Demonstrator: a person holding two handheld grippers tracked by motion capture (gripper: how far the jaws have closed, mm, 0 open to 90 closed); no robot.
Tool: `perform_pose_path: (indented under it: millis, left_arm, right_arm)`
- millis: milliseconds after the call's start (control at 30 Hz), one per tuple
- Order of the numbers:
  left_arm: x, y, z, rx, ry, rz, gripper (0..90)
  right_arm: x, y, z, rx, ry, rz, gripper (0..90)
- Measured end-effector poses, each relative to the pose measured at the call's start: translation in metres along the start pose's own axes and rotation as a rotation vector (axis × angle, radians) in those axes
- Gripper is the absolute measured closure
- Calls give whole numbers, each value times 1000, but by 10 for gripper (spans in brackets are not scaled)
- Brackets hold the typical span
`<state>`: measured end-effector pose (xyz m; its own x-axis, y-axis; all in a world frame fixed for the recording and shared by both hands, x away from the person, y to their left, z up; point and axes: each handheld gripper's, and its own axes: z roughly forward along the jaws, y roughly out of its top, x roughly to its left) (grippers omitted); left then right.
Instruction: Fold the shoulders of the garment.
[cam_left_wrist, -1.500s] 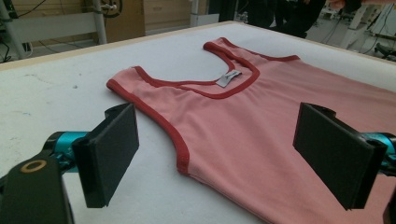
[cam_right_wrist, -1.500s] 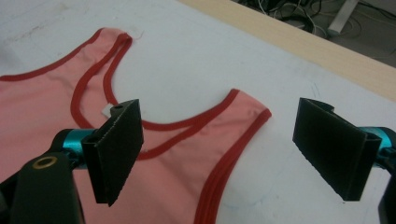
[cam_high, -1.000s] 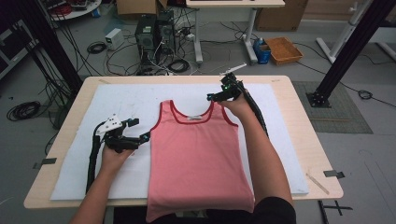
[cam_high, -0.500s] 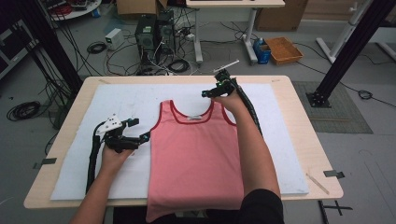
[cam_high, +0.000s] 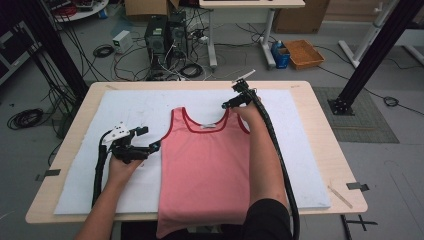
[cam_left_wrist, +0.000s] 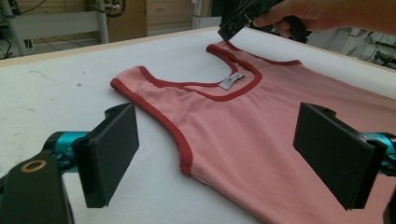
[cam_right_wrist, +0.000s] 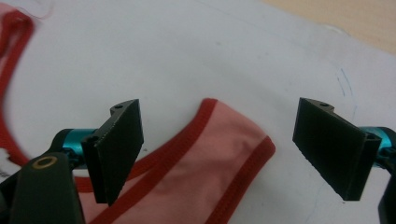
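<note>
A pink tank top (cam_high: 207, 165) with dark red trim lies flat on the white mat (cam_high: 135, 107), neck toward the far edge. My left gripper (cam_high: 145, 142) rests open on the mat beside the top's left armhole (cam_left_wrist: 180, 140), its jaws wide apart over the fabric's side (cam_left_wrist: 243, 135). My right gripper (cam_high: 234, 100) hovers open just above the right shoulder strap (cam_right_wrist: 233, 140), which lies between the spread jaws without being touched. The white neck label (cam_left_wrist: 231, 80) faces up. The other gripper (cam_left_wrist: 238, 23) appears far off in the left gripper view.
The mat covers most of a wooden table (cam_high: 320, 125). A thin stick (cam_high: 339, 196) lies at the table's near right corner. Beyond the far edge are computers (cam_high: 165, 35), cables and an orange tray (cam_high: 303, 52) on the floor.
My right gripper has moved left and toward the far edge, from over the shoulder area to just past the right strap's end. The left gripper has stayed still.
</note>
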<state>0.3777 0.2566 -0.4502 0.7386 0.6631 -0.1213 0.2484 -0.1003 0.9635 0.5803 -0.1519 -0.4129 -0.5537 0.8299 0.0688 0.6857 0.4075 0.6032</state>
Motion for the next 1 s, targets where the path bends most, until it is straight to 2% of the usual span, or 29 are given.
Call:
perform_pose_path:
  millis: [100,200,267,367,400,433,500,533,567,600,633,733,833,1000]
  left_arm:
    - [-1,0,0,3,0,7,143]
    - [-1,0,0,4,4,9,143]
    - [-1,0,1,3,5,10,143]
    - [-1,0,1,4,5,13,143]
    - [-1,0,1,4,5,13,143]
    - [-1,0,1,5,5,13,143]
    - [-2,0,1,6,3,11,143]
    - [-2,0,1,6,3,11,143]
    - [-2,0,1,6,5,14,143]
    - [-2,0,1,6,3,15,143]
    - [-2,0,1,6,3,15,143]
    - [-2,0,1,7,5,20,143]
    - [-2,0,1,7,4,19,143]
    - [-2,0,1,7,3,23,143]
  right_arm:
    - [-1,-3,5,6,0,12,159]
    - [-2,-7,13,35,12,22,269]
    - [-2,-8,14,36,12,21,281]
    - [-1,-10,15,40,-21,12,369]
    - [-1,-10,15,40,-21,12,369]
    - [-1,-10,13,34,-25,1,490]
    - [1,-12,12,31,-18,-8,566]
    - [1,-12,12,31,-18,-8,566]
    - [2,-13,12,30,-27,-26,618]
    - [4,-15,11,26,-23,-43,721]
    - [5,-15,10,26,-16,-45,769]
    - [6,-16,6,21,-7,-68,819]
    - [7,-15,1,13,-1,-79,827]
    - [9,-17,-19,-44,27,-90,829]
